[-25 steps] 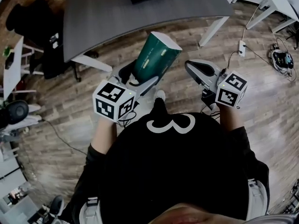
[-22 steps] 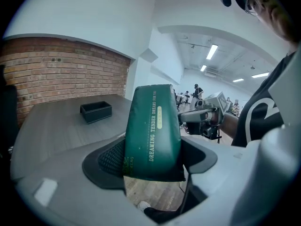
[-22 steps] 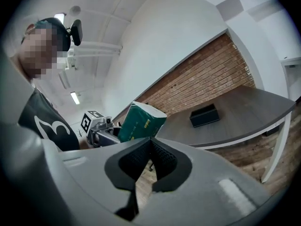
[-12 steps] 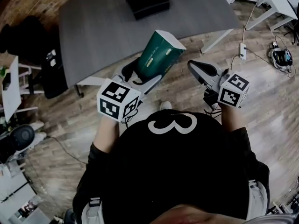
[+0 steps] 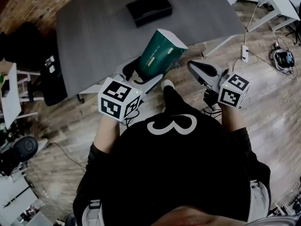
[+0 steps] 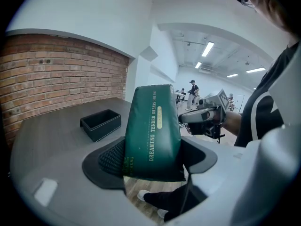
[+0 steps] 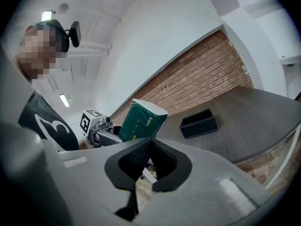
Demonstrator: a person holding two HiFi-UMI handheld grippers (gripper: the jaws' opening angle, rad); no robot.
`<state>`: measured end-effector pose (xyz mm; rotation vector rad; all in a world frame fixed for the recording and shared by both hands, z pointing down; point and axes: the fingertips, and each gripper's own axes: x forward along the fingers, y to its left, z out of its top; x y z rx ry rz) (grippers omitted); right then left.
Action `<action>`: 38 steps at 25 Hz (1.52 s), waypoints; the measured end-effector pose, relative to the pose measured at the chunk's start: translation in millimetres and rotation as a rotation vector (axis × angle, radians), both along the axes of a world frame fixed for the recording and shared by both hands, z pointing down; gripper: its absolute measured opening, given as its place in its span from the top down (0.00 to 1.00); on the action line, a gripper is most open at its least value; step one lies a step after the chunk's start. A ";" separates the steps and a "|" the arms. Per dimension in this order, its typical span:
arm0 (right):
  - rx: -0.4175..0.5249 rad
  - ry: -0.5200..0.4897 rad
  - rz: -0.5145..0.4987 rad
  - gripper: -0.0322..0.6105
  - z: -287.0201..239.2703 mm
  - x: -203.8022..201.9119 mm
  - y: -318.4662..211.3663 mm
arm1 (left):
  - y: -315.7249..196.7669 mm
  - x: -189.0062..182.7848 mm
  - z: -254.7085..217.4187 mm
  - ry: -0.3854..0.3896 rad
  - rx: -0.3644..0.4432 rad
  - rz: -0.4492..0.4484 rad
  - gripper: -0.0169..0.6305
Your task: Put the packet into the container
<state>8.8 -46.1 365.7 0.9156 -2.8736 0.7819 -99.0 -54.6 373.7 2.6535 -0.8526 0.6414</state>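
A dark green packet (image 5: pixel 160 53) with a white top edge stands up out of my left gripper (image 5: pixel 141 74), which is shut on its lower end. In the left gripper view the packet (image 6: pixel 153 131) fills the space between both black pads. The black open container (image 5: pixel 148 8) lies on the grey table (image 5: pixel 94 36), beyond the packet; it also shows in the left gripper view (image 6: pixel 100 124) and the right gripper view (image 7: pixel 199 123). My right gripper (image 5: pixel 195 68) hovers to the right of the packet, its jaws together and empty (image 7: pixel 151 140).
The table's front edge runs just beyond the grippers, over wooden floor. A power strip (image 5: pixel 243 48) and cables lie on the floor at the right, near white table legs (image 5: pixel 263 13). A dark chair (image 5: pixel 28 36) stands at the left. The person's shoe (image 5: pixel 167 84) shows below the packet.
The table and black container have come closer in the head view as the person stepped towards them. Both grippers moved along; the packet stays held in the left one.
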 end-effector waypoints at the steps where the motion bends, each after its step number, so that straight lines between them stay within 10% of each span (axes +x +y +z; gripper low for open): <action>1: -0.003 -0.002 -0.003 0.95 1.0 0.3 -7.5 | -7.2 -0.5 0.8 -0.002 -0.002 -0.004 0.39; 22: -0.050 -0.034 -0.066 0.95 4.9 18.0 -194.4 | -207.4 -4.4 -4.2 -0.123 0.033 -0.102 0.39; 38: -0.037 -0.032 -0.077 0.95 5.6 26.1 -236.2 | -284.1 -10.7 9.0 -0.337 0.141 -0.015 0.39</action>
